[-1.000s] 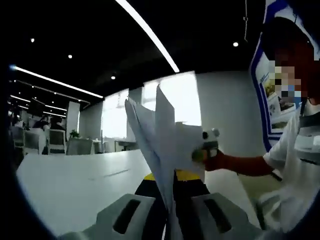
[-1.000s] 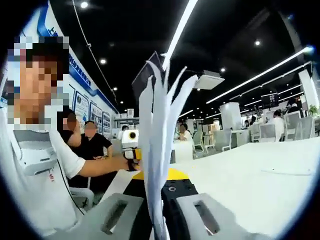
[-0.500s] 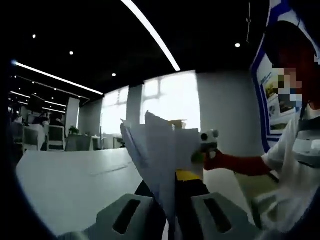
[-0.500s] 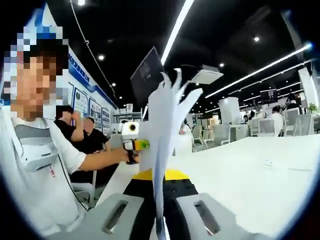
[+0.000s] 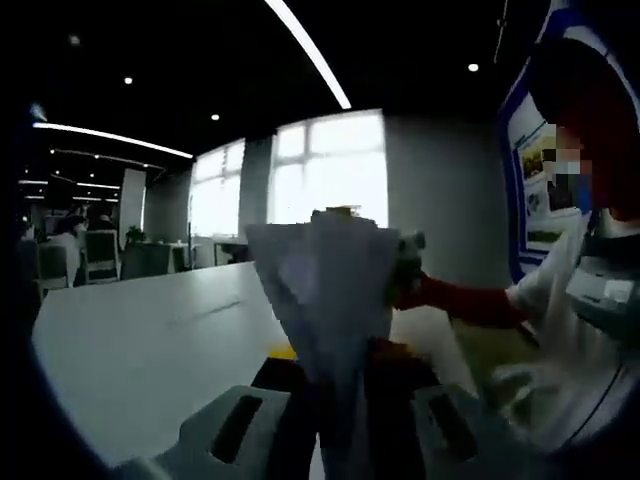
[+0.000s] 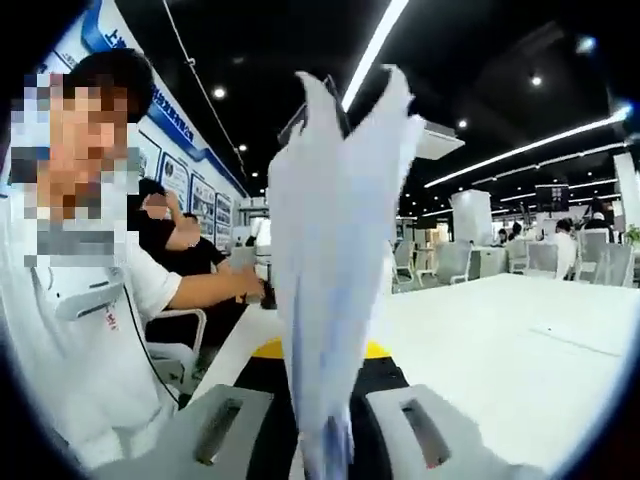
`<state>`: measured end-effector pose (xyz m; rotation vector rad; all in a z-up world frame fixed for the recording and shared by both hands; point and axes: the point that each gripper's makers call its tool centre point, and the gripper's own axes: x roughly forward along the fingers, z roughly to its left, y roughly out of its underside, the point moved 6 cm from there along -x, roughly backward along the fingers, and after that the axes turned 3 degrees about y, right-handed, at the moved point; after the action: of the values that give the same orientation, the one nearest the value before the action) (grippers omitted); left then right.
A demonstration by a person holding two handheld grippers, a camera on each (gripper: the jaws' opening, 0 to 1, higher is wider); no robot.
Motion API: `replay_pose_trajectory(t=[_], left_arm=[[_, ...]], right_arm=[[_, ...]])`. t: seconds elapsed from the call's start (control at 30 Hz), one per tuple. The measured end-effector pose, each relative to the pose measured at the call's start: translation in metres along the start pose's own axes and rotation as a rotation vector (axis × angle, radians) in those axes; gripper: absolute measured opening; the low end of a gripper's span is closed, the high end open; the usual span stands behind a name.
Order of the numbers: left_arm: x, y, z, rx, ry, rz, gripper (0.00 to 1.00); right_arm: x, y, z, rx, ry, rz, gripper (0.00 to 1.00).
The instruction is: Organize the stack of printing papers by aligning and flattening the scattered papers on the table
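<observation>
Both grippers have the stack of papers [image 5: 330,300] pinched upright between them over the white table [image 5: 130,340]. The left gripper [image 5: 335,440] has its jaws closed on one edge of the sheets, which fan up and out from the pinch. The right gripper [image 6: 320,445] is clamped on the opposite edge of the papers [image 6: 335,260], and here too the tops splay apart like loose leaves. Blurred, so I can't tell whether the bottom edge touches the table.

The step looks like squaring the stack on its edge. To do it well, I'd say ease both grips just enough for the sheets to slide, tap the lower edge straight down on the table, and keep both hands level so the pile doesn't twist. The risk is letting go too far; those fanned outer sheets could slip out. Once the edges line up, lay the pile flat.
</observation>
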<state>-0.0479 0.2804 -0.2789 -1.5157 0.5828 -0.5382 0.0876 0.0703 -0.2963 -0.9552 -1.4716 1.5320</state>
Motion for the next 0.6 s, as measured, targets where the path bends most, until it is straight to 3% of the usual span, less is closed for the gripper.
replay_pose_trajectory(t=[0.03,0.17,0.3,0.33,0.4,0.5,0.6], left_arm=[[0.000,-0.001,0.000,-0.007,0.001,-0.004,0.06],[0.001,-0.011,-0.001,0.064,0.000,-0.032,0.06],[-0.005,-0.027,-0.002,0.063,-0.009,-0.060,0.07],[-0.009,-0.027,-0.001,0.061,-0.013,-0.062,0.09],[-0.013,-0.018,0.004,0.038,-0.040,-0.053,0.16],[-0.012,-0.005,0.000,0.037,-0.044,-0.035,0.16],[-0.006,-0.003,-0.006,0.043,-0.025,-0.045,0.16]], right_arm=[[0.000,-0.002,0.001,0.001,-0.010,0.003,0.00],[0.002,-0.011,0.003,-0.001,0.019,0.014,0.00],[0.006,-0.031,0.008,-0.024,0.021,-0.021,0.00],[0.009,-0.030,0.012,-0.068,0.003,-0.026,0.00],[0.007,-0.016,0.005,-0.052,0.039,0.028,0.13],[0.001,0.001,0.000,-0.047,0.061,0.042,0.15],[-0.008,0.004,0.000,-0.043,0.088,0.030,0.15]])
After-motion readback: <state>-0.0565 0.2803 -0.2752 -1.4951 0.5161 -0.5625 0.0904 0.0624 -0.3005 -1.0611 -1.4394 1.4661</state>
